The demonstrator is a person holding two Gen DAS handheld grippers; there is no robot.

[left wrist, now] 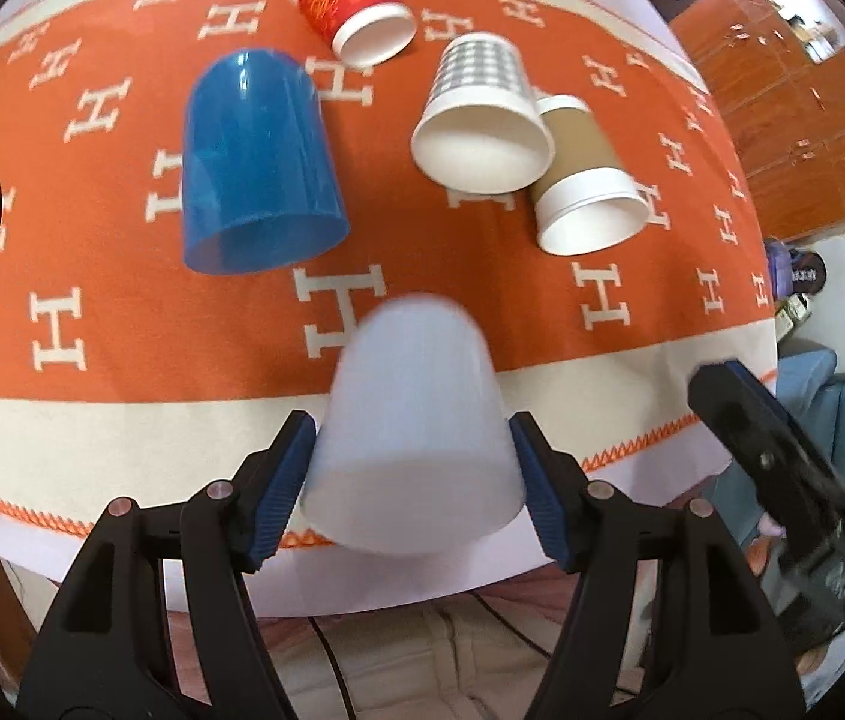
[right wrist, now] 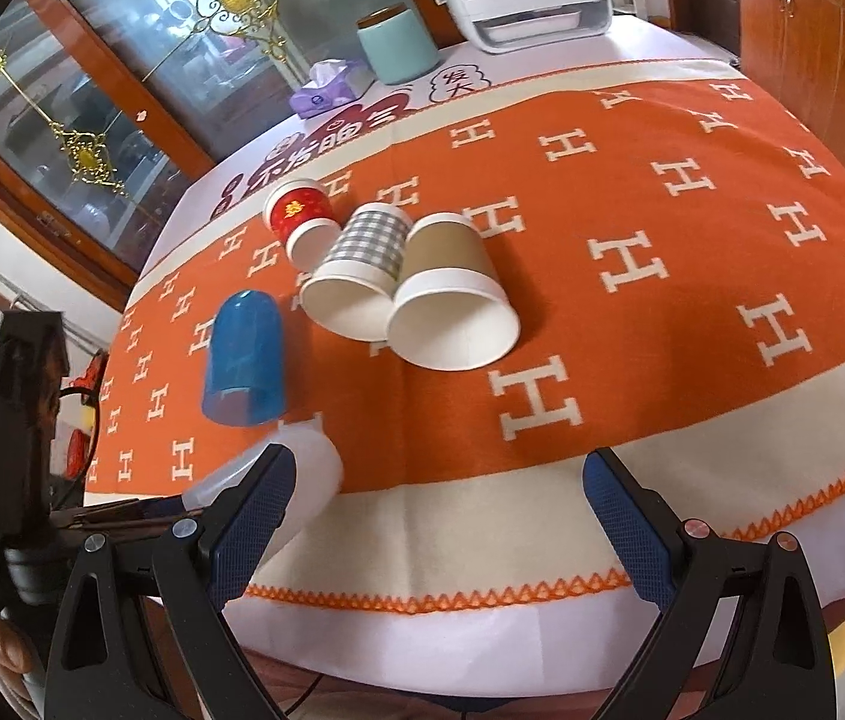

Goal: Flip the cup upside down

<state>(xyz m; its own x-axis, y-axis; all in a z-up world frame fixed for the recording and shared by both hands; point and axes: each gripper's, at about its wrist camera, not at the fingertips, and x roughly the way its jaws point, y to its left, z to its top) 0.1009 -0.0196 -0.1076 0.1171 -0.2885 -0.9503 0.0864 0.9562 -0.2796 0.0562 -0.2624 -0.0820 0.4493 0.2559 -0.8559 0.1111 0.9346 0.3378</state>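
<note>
Orange cloth (right wrist: 662, 192) patterned with white H letters covers the worktop, with wooden cabinets and a glass-fronted case behind. At the bottom centre of the left wrist view, the left gripper (left wrist: 413, 480) clasps a translucent white cup (left wrist: 416, 420) between its blue pads, base pointing away toward the cloth and mouth toward the camera; it seems lifted near the worktop's near edge. I judge the flip to be underway but unfinished: the cup is held, not yet set down on its rim. The right gripper (right wrist: 434, 510) hangs with its jaws wide apart and nothing in them. Further up the cloth lie a blue cup (left wrist: 254, 162), a red cup (left wrist: 350, 6), a checked cup (left wrist: 482, 114) and a brown cup (left wrist: 584, 180), all on their sides.

The white cup is motion-blurred, and in the right wrist view a finger covers most of it, so its exact tilt is unclear.
</note>
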